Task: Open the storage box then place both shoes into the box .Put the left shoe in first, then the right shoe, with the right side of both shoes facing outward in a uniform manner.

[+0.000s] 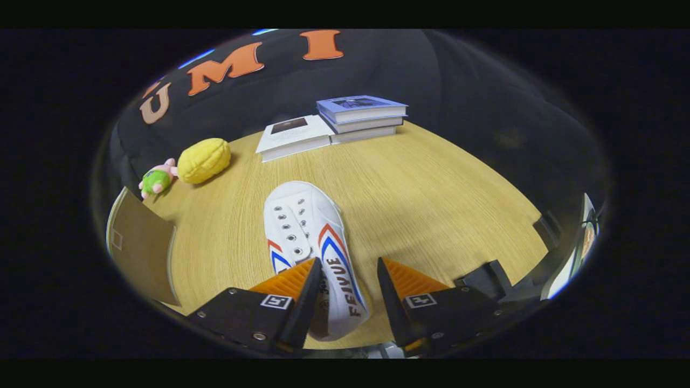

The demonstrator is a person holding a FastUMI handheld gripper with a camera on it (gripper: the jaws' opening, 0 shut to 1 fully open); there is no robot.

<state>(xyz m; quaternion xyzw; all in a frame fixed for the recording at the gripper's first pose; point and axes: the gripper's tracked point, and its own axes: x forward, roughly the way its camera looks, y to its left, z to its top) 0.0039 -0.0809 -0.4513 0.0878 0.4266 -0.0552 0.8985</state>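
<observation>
Between tool fingers: white shoe (312,242) lies on table (431,199), heel near tool (347,280), toe pointing away. Fingers wide apart, left one at shoe's side, right one clear, nothing gripped. Likely lined up to grab heel. Brown box flap (140,242) near left finger.

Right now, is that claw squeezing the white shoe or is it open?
Open. The claw straddles the white shoe's heel end: one finger lies against its side, while the other stands apart, with bare wooden table between.
</observation>
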